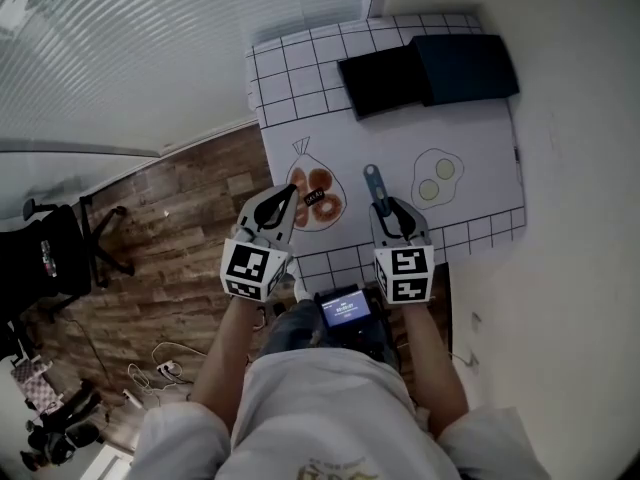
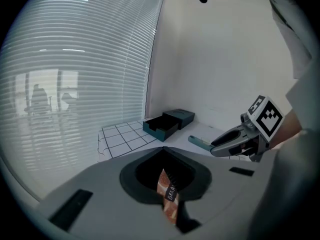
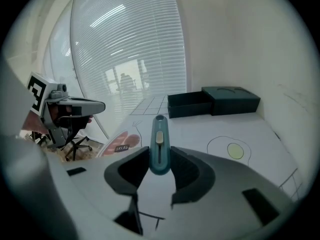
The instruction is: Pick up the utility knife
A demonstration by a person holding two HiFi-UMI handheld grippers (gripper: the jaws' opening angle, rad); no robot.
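1. Left claw (image 1: 287, 201): the tips are drawn together and pinch nothing. It hangs over the left part of the white, black-gridded cloth on the bench (image 1: 480, 158), apart from the other claw. I judge it idle, since this task needs only one grip.
2. Orange printed drawing of bagged bread (image 1: 322, 180): it lies flat on the cloth under the left claw, and a strip of it shows through the slit behind the tips. Its black tag reads "BREAD" in the right gripper view. The left gripper view cuts it to "BREA".
3. Small dark device with a lit screen (image 1: 345, 308), at the person's waist: its text is too small to read.
4. Right claw (image 1: 388, 211): it pinches the teal plastic utility knife (image 3: 159, 139) by the rear of the handle.
   - The pads bear on both narrow flanks, the slider faces up, and the nose projects beyond the tips.
   - Gripping the flanks should keep the flat body from twisting.
   - The knife appears clear of the bench, above the cloth between the two drawings, so I judge the pick-up essentially made.
   - No brand is legible on the knife.
5. Printed outline of two fried eggs (image 1: 437, 178): it lies to the right of the knife and carries no writing.
6. Dark teal two-part box with one tray open (image 1: 465, 66): it sits at the far edge, well apart from both claws. No label is visible.
7. Marker cubes: they show black-and-white patterns only, no lettering.
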